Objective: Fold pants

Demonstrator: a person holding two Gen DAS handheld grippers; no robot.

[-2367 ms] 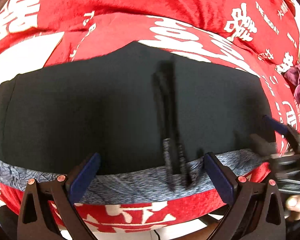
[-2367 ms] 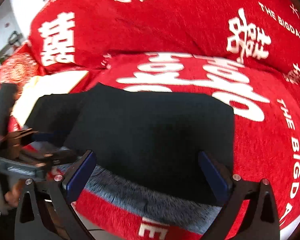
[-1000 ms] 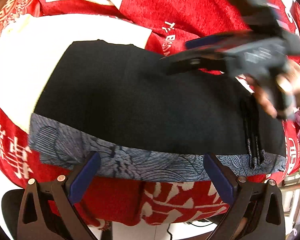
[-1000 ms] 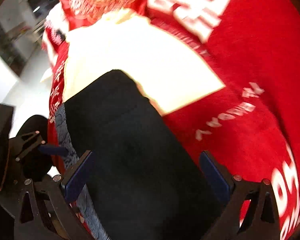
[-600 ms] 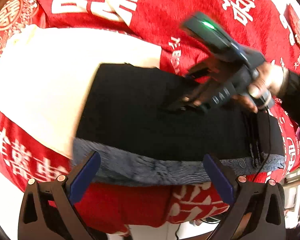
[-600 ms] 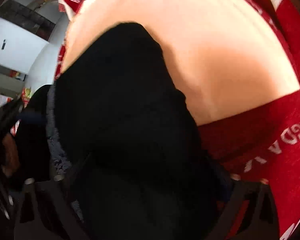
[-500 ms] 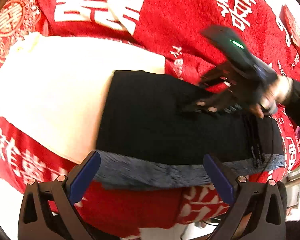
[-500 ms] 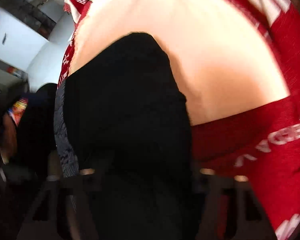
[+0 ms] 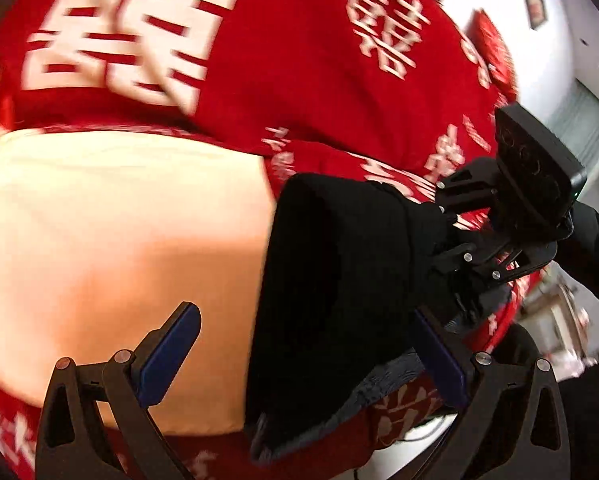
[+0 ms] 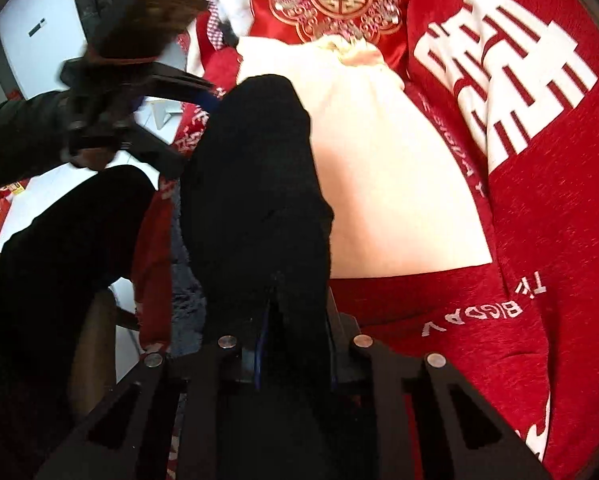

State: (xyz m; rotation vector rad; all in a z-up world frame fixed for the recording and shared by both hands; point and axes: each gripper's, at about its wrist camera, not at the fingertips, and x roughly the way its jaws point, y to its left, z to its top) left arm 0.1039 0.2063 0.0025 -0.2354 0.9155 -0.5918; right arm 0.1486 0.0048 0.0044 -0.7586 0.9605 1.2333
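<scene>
On the red blanket [image 9: 307,64] lie the black pants [image 9: 331,288], a cream cloth [image 9: 119,240] at their nine o'clock. The right gripper [image 10: 291,352], jaws just closing, pinches a pants fold. The left gripper [image 9: 307,356] gapes, released.

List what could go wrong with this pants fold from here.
1. The right hand-held gripper, whose jaws have just been closing, pinches a bunched wad of the black pants; part of it could slip out and the fold come out uneven.
2. The left hand-held gripper is open and grips nothing, so the grey waistband hangs loose near the red blanket's edge and may slide off.
3. The pants overlap the cream cloth, which could get dragged along.
</scene>
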